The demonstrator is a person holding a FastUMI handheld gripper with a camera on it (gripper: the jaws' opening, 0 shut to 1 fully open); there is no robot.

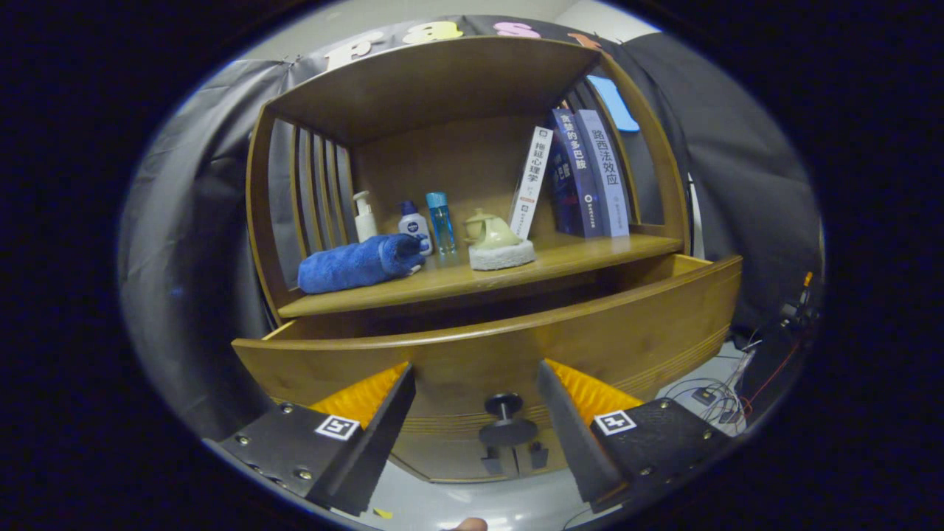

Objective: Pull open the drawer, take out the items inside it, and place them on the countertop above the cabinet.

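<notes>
The gripper (476, 387) was held level, fingers spread apart and empty, the drawer (516, 346) knob (504, 407) between them. At 12 o'clock beyond, the countertop (575, 259) was seen.

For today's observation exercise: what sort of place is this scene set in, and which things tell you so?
Probably a staged booth, not a real home: a small wooden cabinet backed by black cloth, loose cables on the floor. The gripper is open around the knob of the pulled-out drawer.
</notes>
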